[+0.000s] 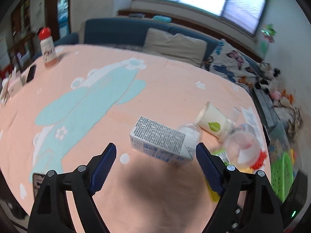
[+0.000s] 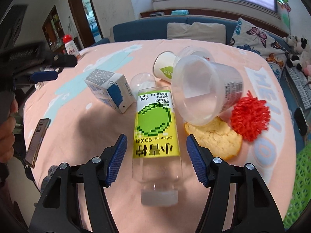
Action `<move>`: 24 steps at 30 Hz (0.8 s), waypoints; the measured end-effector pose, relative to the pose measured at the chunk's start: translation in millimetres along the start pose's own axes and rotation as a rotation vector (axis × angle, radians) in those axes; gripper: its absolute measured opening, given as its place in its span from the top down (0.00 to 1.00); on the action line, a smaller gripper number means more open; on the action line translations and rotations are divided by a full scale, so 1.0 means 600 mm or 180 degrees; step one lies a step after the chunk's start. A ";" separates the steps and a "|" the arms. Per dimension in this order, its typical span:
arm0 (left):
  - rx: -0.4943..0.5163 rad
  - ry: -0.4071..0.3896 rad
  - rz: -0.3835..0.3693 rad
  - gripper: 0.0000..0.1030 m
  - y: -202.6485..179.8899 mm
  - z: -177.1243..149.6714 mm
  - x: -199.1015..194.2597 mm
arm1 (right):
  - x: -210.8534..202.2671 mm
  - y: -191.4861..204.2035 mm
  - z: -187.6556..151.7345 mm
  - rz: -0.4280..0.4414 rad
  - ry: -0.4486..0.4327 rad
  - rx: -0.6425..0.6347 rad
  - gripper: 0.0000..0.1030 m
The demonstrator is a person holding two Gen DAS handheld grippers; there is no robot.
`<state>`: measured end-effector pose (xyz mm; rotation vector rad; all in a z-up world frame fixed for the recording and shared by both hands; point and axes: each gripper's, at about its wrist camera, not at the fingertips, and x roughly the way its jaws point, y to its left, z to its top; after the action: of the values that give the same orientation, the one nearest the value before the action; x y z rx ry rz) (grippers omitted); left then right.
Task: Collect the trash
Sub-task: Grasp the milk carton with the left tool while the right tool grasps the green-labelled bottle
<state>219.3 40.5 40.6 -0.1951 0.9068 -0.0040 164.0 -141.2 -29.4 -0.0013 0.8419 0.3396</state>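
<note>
Right wrist: one bottle (image 2: 156,134), one carton (image 2: 110,90), three cups (image 2: 206,89).

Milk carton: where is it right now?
The milk carton lies on its side on the pink tablecloth, just ahead of the open left claw in the left wrist view. The clear bottle lies on its right in the right wrist view.

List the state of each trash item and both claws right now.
left claw: open, empty, near the carton
right claw: open, straddling the bottle, not gripping
bottle: lying down, looks empty, capped
milk carton: tipped on its side
paper cup: lying on its side
clear plastic tub: tipped over, empty
</note>
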 end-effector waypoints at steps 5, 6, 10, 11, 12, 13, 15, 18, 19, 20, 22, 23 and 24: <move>-0.0249 0.0173 0.0119 0.20 -0.006 0.024 0.039 | 0.023 0.002 0.000 0.0003 0.0079 -0.0072 0.44; -0.0331 0.0219 0.0144 0.20 -0.005 0.027 0.048 | 0.027 0.000 -0.001 0.0023 0.0097 -0.0065 0.45; -0.0637 0.0381 0.0209 0.20 0.004 0.035 0.081 | 0.034 -0.002 -0.001 0.0042 0.0109 -0.0075 0.46; -0.0728 0.0429 0.0220 0.20 0.007 0.037 0.090 | 0.034 -0.002 -0.001 0.0048 0.0109 -0.0074 0.46; -0.0799 0.0461 0.0209 0.20 0.009 0.039 0.097 | 0.034 -0.003 -0.002 0.0055 0.0110 -0.0083 0.46; -0.0863 0.0488 0.0194 0.20 0.009 0.040 0.104 | 0.035 -0.003 -0.001 0.0056 0.0114 -0.0089 0.46; -0.0905 0.0501 0.0244 0.20 0.010 0.042 0.112 | 0.035 -0.004 -0.001 0.0068 0.0115 -0.0086 0.46; -0.1034 0.0545 0.0310 0.19 0.010 0.042 0.126 | 0.036 -0.004 -0.001 0.0057 0.0126 -0.0085 0.46; -0.1092 0.0577 0.0321 0.19 0.010 0.041 0.131 | 0.037 -0.003 -0.001 0.0046 0.0131 -0.0095 0.46; -0.1127 0.0602 0.0338 0.19 0.010 0.041 0.135 | 0.037 -0.002 -0.002 0.0035 0.0135 -0.0099 0.46; -0.1188 0.0646 0.0387 0.19 0.008 0.040 0.145 | 0.037 0.001 -0.002 0.0025 0.0139 -0.0107 0.46; -0.1205 0.0650 0.0420 0.19 0.007 0.040 0.149 | 0.038 0.001 -0.003 0.0018 0.0137 -0.0112 0.46; -0.1212 0.0648 0.0453 0.19 0.006 0.040 0.151 | 0.039 0.002 -0.003 0.0016 0.0143 -0.0106 0.46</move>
<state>293.5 40.3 -16.2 -0.4905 1.1184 0.2870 176.9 -133.5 -47.6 -0.0381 0.8807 0.3594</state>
